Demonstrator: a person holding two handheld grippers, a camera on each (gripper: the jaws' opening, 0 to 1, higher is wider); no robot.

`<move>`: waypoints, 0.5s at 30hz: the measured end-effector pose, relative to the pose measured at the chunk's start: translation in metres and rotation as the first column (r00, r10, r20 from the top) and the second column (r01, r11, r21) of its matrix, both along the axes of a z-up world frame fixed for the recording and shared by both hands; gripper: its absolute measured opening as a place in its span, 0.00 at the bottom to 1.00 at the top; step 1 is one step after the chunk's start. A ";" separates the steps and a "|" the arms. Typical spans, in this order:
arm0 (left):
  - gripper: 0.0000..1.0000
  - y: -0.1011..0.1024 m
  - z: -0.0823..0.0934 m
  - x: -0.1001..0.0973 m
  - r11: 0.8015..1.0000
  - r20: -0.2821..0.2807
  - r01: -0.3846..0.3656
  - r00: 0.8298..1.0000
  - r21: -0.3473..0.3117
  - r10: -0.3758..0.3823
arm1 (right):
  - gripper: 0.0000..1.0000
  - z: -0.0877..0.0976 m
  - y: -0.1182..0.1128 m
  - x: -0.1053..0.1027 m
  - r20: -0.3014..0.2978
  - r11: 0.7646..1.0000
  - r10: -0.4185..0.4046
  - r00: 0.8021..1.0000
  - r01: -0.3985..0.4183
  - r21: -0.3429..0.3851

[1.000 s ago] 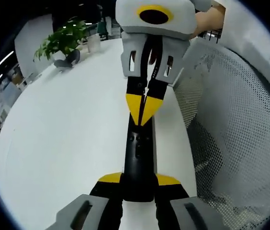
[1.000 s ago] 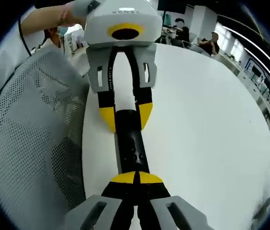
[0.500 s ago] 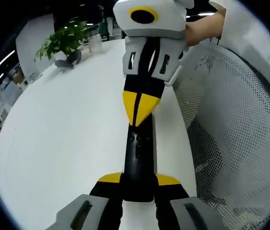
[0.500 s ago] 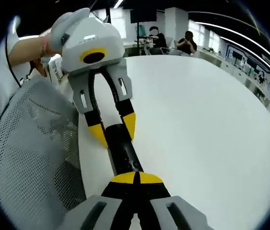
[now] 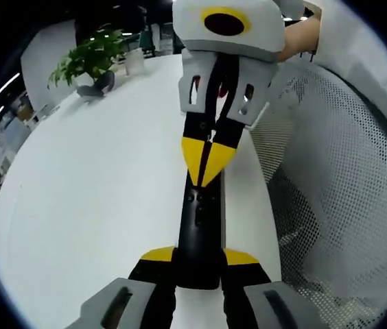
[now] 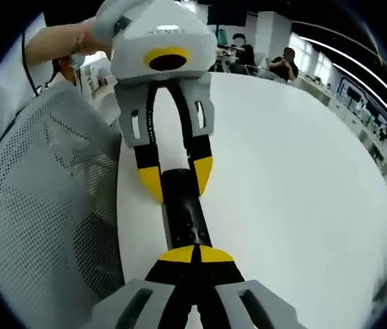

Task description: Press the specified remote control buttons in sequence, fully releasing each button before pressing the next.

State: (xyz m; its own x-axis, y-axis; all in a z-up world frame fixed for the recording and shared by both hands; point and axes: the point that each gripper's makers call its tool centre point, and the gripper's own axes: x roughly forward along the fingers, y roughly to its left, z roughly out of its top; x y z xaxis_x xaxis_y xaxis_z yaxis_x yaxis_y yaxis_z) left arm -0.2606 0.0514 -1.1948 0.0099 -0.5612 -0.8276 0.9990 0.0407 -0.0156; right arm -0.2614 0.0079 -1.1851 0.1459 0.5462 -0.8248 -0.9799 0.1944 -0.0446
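A slim black remote [image 5: 197,226] lies lengthwise over the white table's [image 5: 97,199] edge. In the left gripper view my left gripper [image 5: 199,257] is shut on its near end, a yellow tip on each side. My right gripper [image 5: 208,164] reaches in from the top, shut, with its joined yellow tips down on the remote's far button area. In the right gripper view the right gripper [image 6: 194,255] is shut, its tips resting on the remote [image 6: 182,205]. The left gripper [image 6: 178,178] clasps the remote's other end there.
A grey mesh chair back [image 5: 337,178] stands close beside the table edge, also seen as mesh [image 6: 42,199]. A potted plant [image 5: 90,58] stands at the table's far side. A person's hand [image 6: 77,38] holds the left gripper. People sit far behind [image 6: 286,62].
Half a second ago the right gripper had tilted and shifted on the remote. It is now back, straight, with its tips on the button area. The left gripper and remote stayed put.
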 end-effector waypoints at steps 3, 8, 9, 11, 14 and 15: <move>0.22 -0.001 0.000 -0.001 1.000 0.006 0.003 1.000 0.025 -0.003 | 0.00 0.000 -0.001 0.001 -0.017 0.999 -0.041 0.999 0.041 -0.003; 0.22 0.000 0.000 -0.001 1.000 0.002 0.005 1.000 0.029 -0.005 | 0.00 0.001 -0.002 0.001 -0.021 0.993 -0.104 0.994 0.105 0.053; 0.22 0.000 0.000 -0.001 1.000 0.001 0.003 1.000 0.024 -0.003 | 0.00 0.001 -0.002 0.000 -0.034 0.990 -0.119 0.992 0.121 0.070; 0.22 0.000 0.000 -0.001 1.000 -0.001 -0.005 1.000 0.013 0.005 | 0.00 0.001 -0.002 0.001 -0.033 0.990 -0.123 0.992 0.125 0.070; 0.22 0.000 0.000 -0.001 1.000 -0.001 -0.009 1.000 0.015 0.009 | 0.00 0.002 0.000 -0.001 0.005 0.994 -0.100 0.995 0.099 0.050; 0.22 0.000 0.000 -0.001 1.000 -0.001 -0.010 1.000 0.016 0.010 | 0.00 0.002 0.000 -0.001 0.026 0.996 -0.083 0.996 0.082 0.040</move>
